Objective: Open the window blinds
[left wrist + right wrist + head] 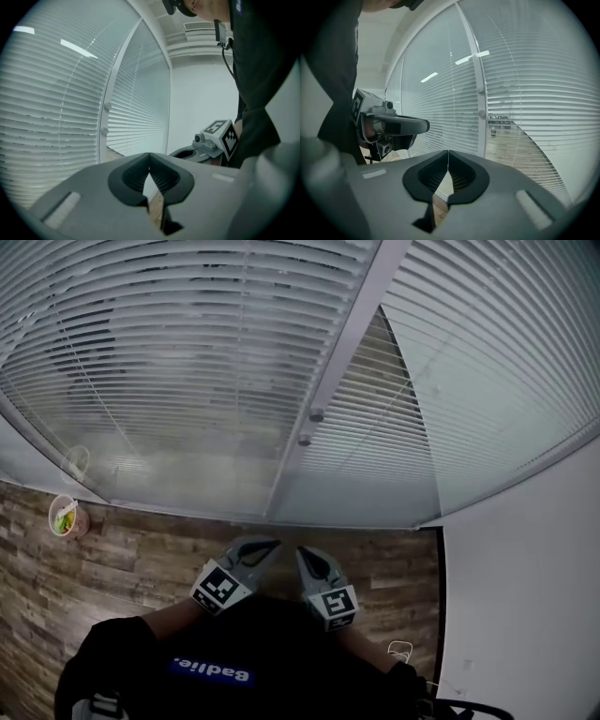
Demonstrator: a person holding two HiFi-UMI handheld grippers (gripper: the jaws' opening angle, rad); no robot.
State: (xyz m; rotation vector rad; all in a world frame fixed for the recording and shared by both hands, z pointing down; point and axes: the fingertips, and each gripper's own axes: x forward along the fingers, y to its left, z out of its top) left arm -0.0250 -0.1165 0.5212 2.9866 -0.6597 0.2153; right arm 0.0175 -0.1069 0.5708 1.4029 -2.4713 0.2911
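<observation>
Head view: closed window blinds [187,362] fill the wall ahead. Both the left gripper [267,547] and the right gripper [307,557] are pressed together, empty. Their slats look thin and bendy, so pinch the round knob [317,414] instead.

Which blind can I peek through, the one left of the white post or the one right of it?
The blind right of the white post: a wood floor shows between its slats. The blind left of the post looks solid white.

Matt blinds [187,381] — wood-look floor [141,568]
</observation>
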